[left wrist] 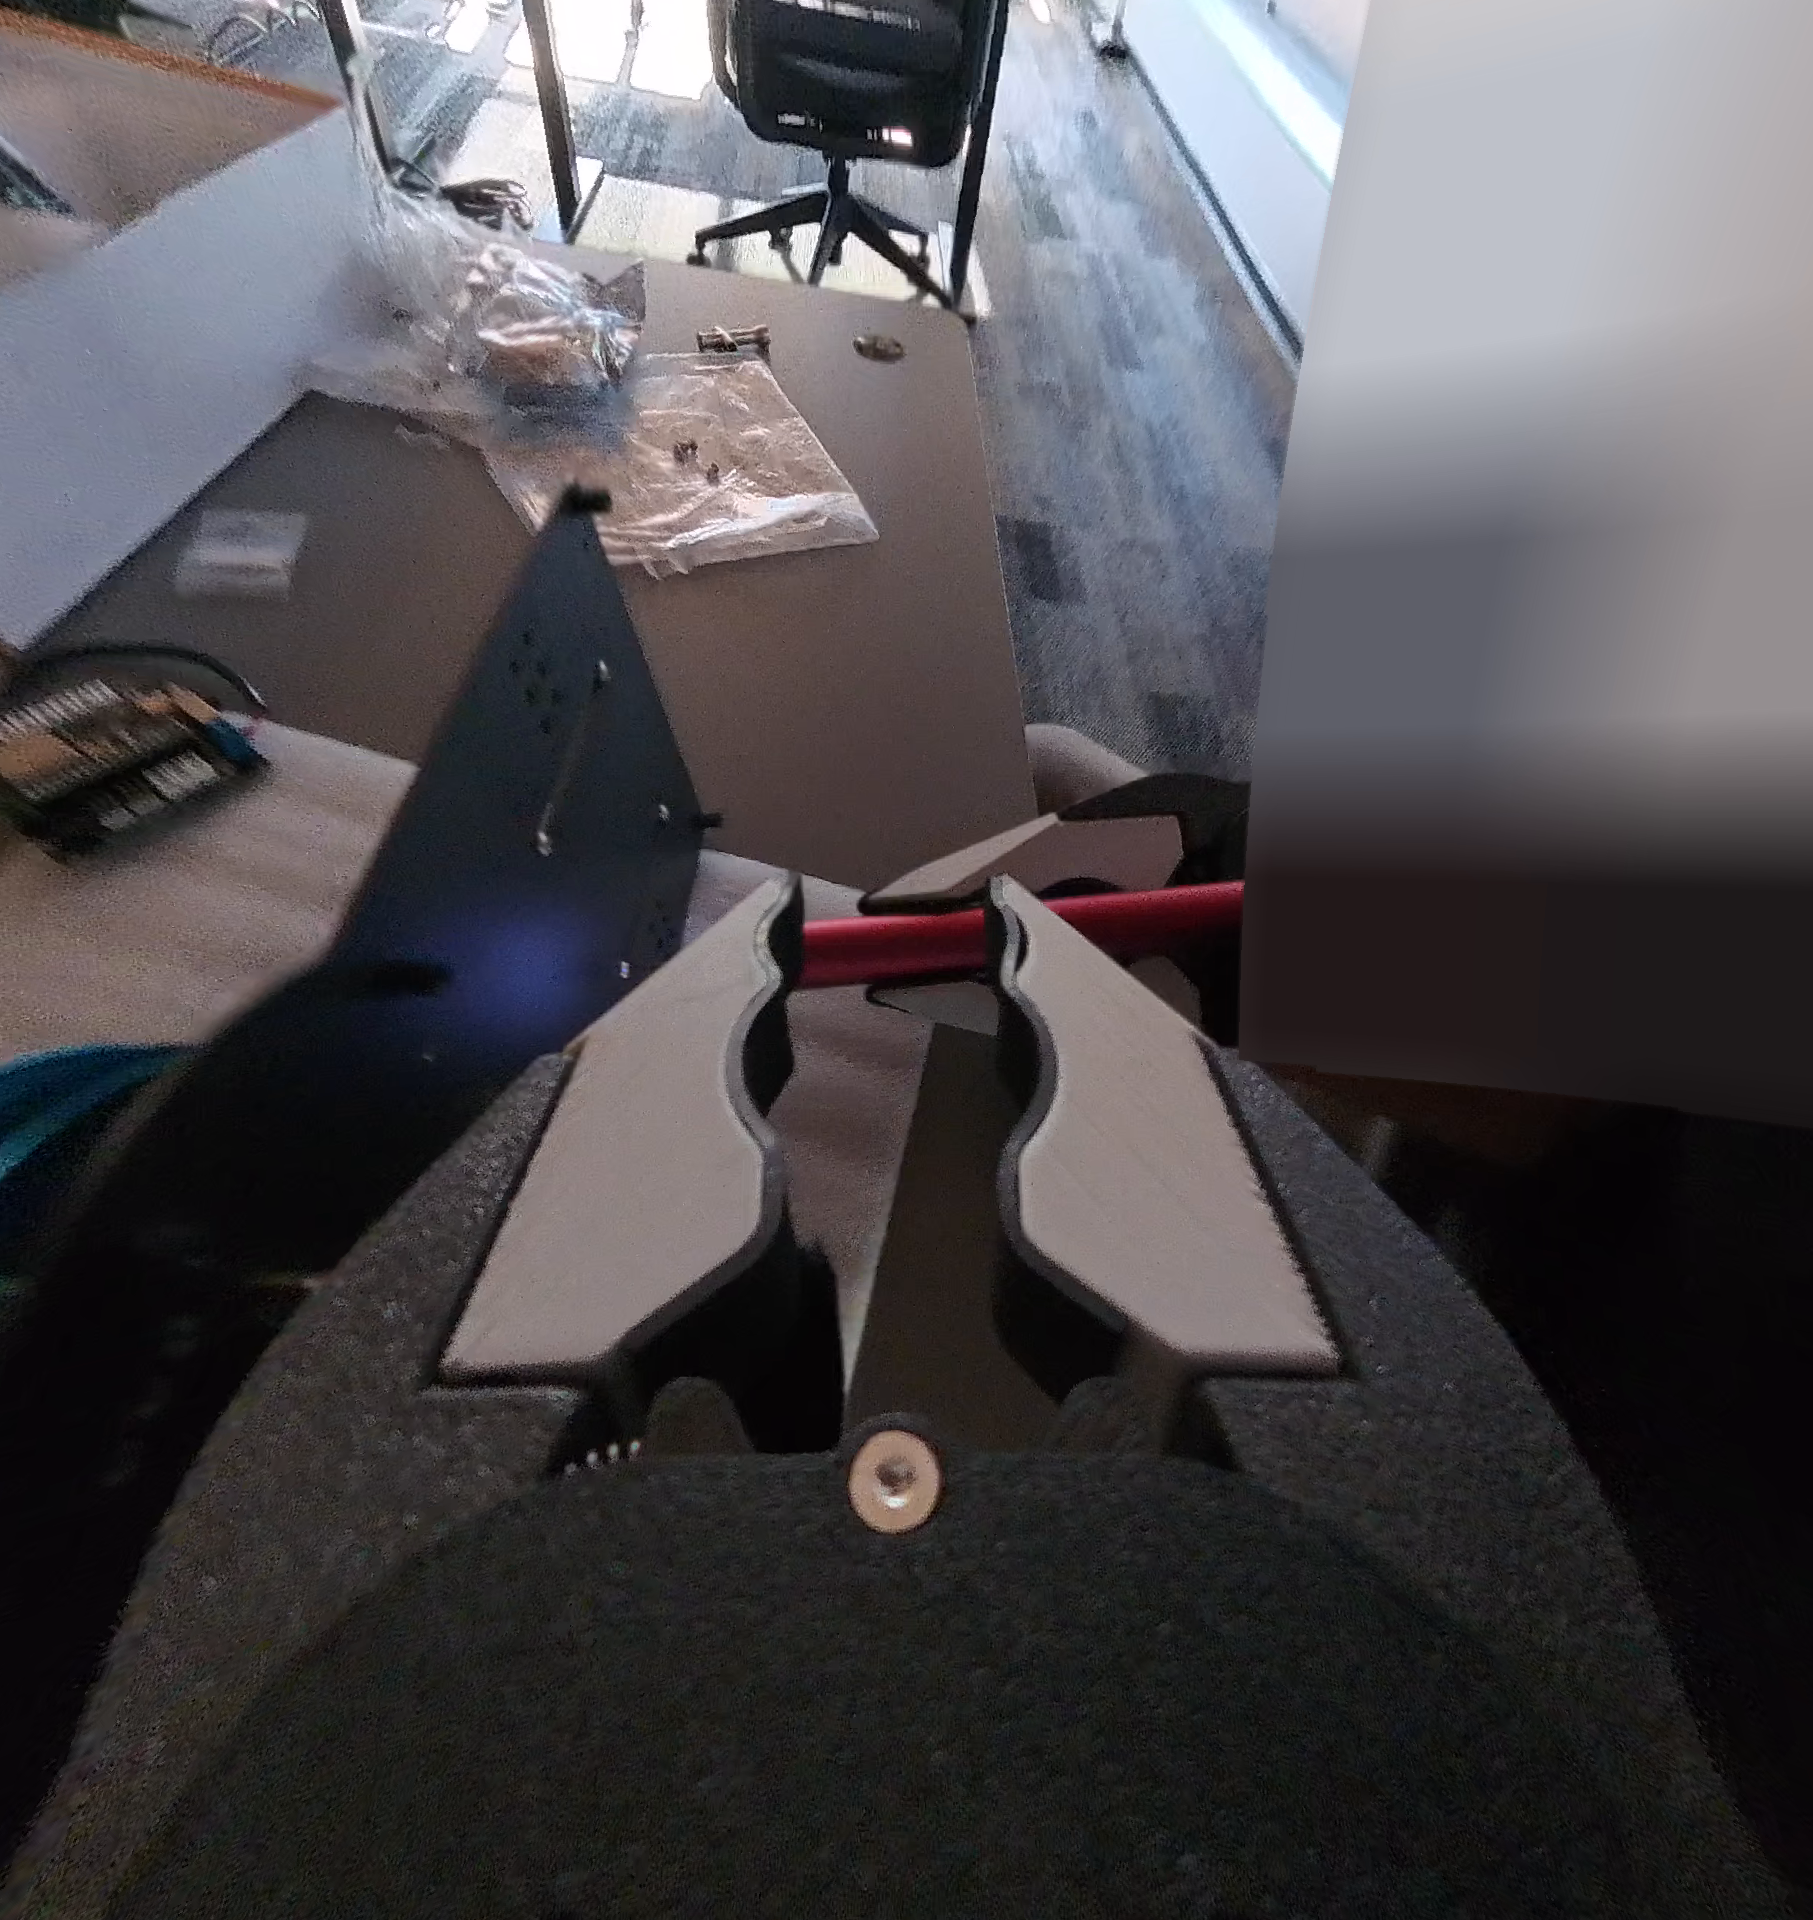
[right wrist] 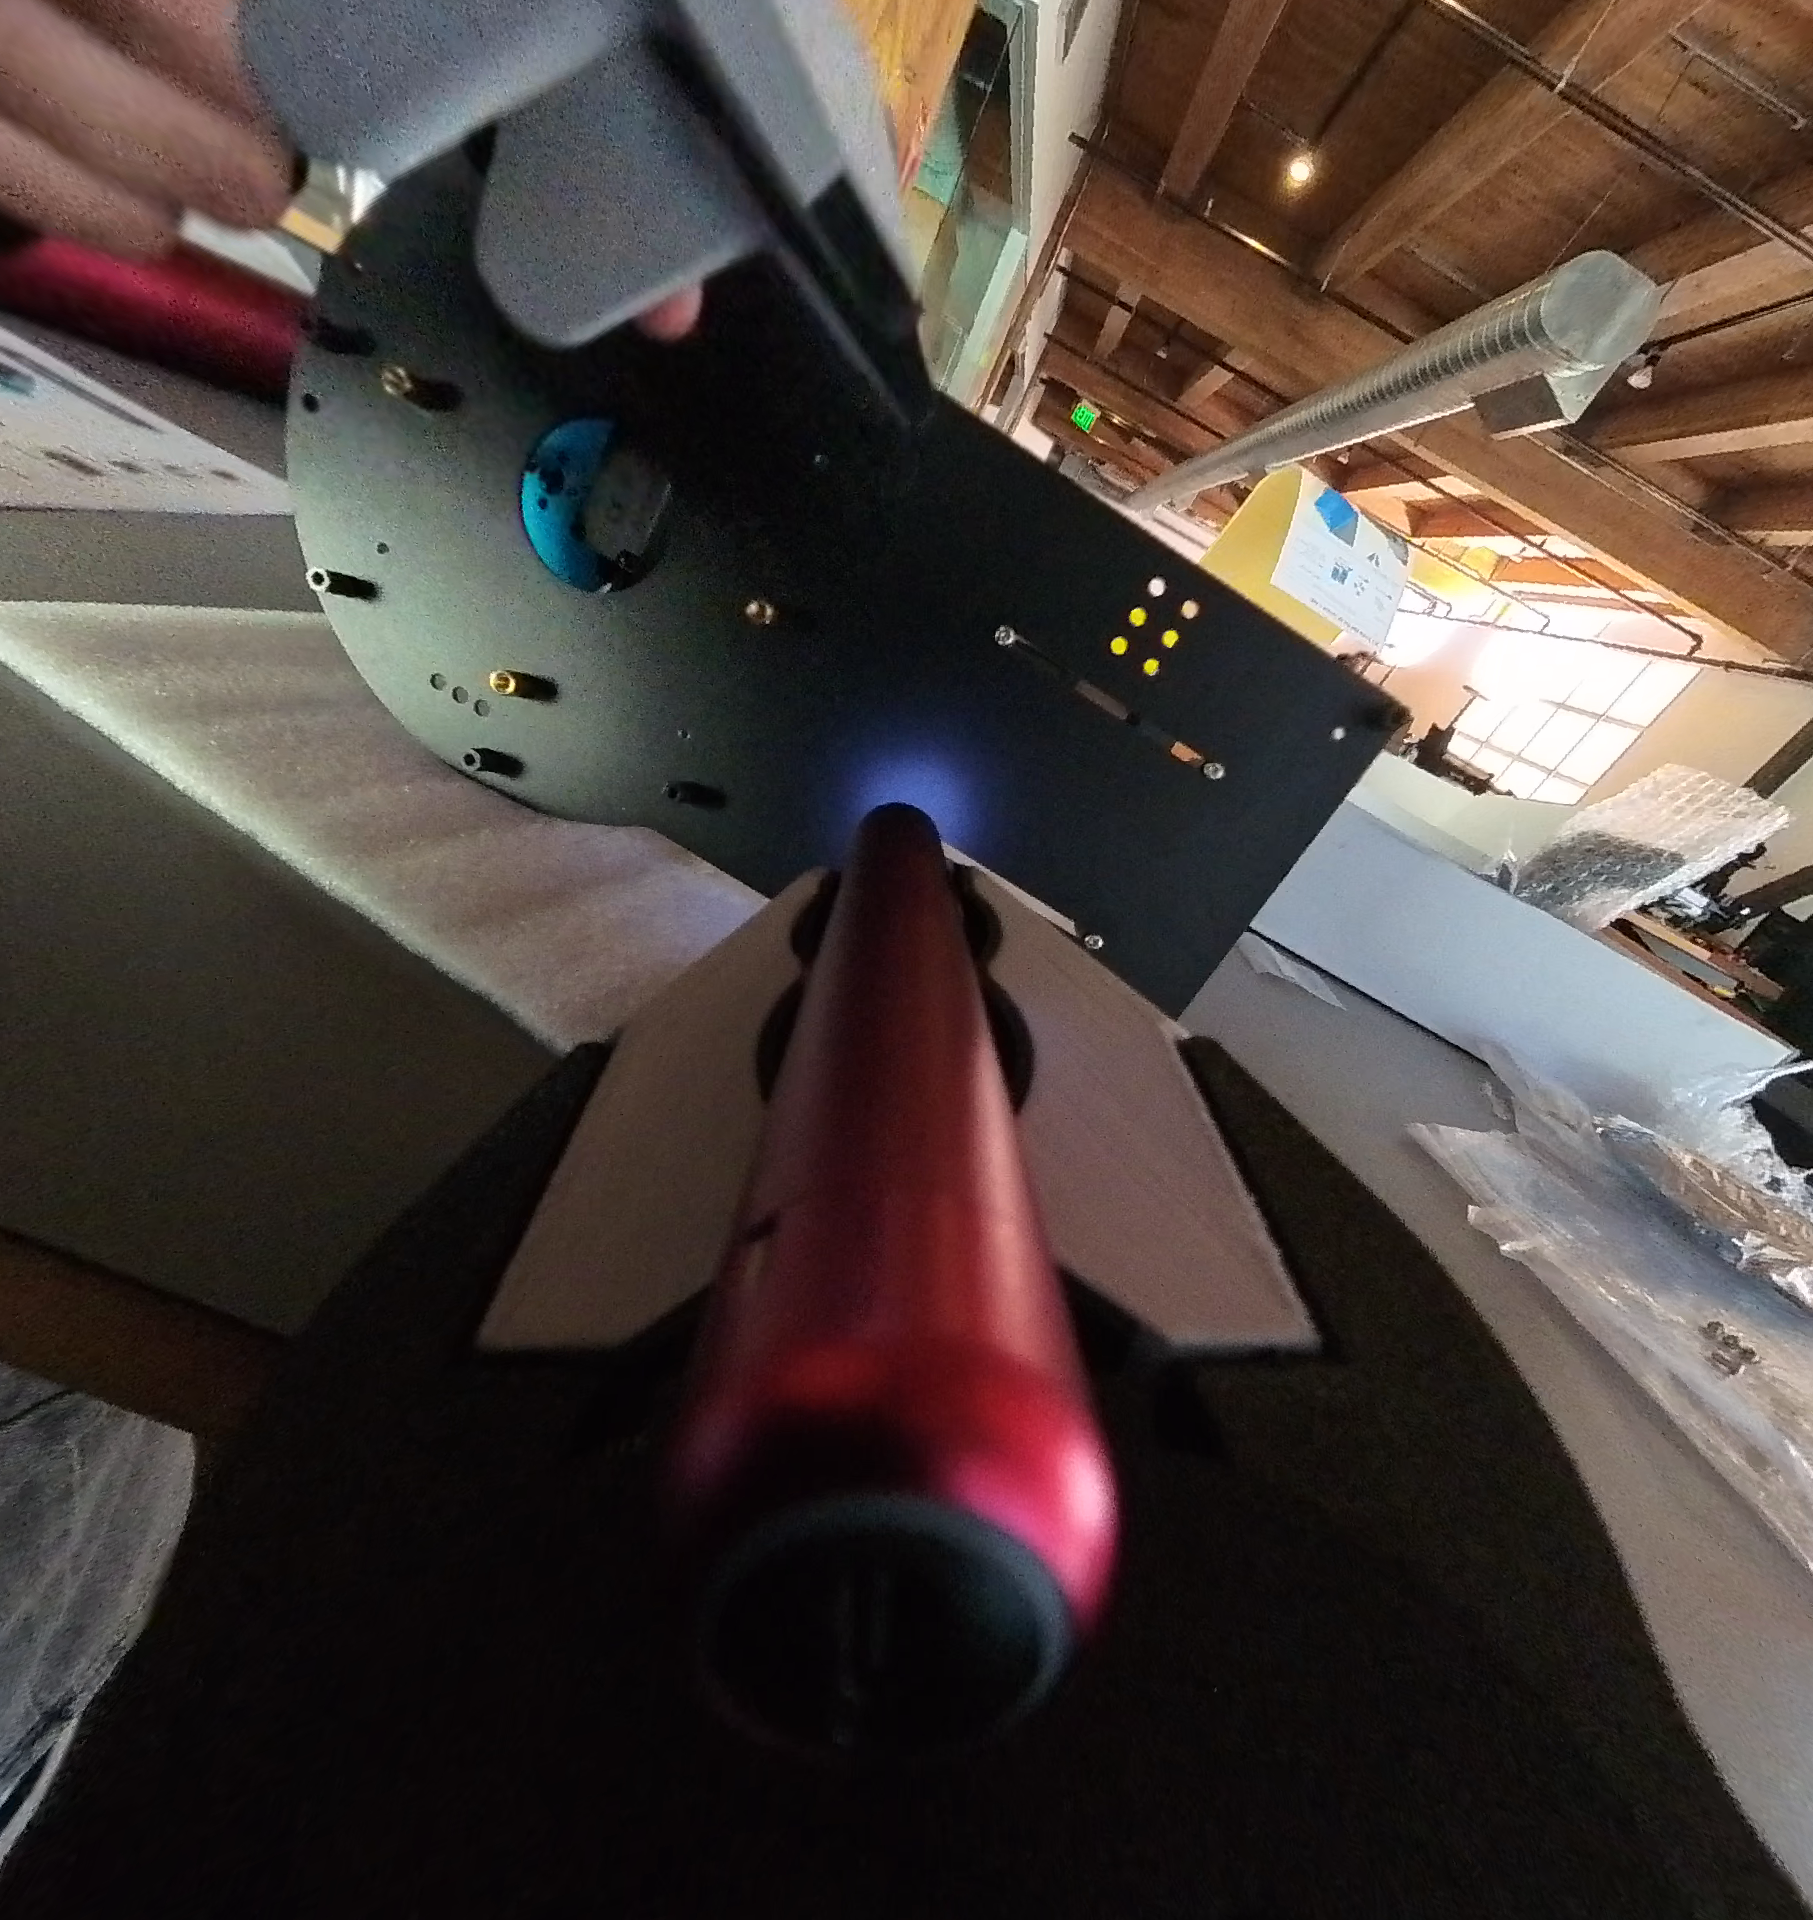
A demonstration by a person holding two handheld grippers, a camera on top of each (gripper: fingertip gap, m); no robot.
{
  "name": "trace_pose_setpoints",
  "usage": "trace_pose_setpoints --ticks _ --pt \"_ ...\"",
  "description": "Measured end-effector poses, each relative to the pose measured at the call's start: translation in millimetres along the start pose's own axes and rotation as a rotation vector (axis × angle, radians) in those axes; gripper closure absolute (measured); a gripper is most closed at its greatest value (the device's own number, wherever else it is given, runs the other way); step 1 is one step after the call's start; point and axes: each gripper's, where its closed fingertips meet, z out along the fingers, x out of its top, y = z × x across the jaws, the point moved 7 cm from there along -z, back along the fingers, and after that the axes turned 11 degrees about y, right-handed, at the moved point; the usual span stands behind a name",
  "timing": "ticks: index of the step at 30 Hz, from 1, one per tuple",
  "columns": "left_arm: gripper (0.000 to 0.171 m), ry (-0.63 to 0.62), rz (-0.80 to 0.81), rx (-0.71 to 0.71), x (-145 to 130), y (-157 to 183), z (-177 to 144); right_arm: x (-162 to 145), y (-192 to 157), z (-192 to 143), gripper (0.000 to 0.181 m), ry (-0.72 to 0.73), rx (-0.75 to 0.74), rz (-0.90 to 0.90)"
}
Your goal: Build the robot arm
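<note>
The right gripper (right wrist: 897, 894) is clamped on a red screwdriver (right wrist: 902, 1195), its lit tip ahead of the jaws, hidden against the upright black plate (right wrist: 829, 665). The left gripper (left wrist: 894, 914) stands apart, empty (the plate just left); its far side is blurred out.

You are working in an open-plan office that doubles as a workshop: a wheeled office chair (left wrist: 845, 114) on grey carpet tiles (left wrist: 1110, 416) beyond the bench's far edge, exposed timber ceiling beams (right wrist: 1349, 208) with a round duct (right wrist: 1401, 374) overhead (loft-style), and a bit set (left wrist: 102, 758) by the bench's left edge.
</note>
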Motion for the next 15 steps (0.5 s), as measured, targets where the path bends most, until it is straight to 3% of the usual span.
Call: trace_pose_setpoints --ticks 5,15 --pt "0.138 -0.071 0.134 0.030 8 5 -4 0 0 0 0.161 0.003 -0.001 -0.009" --pt "0.138 -0.090 0.028 0.032 -7 1 -3 0 0 0 0.161 0.002 0.000 -0.001"
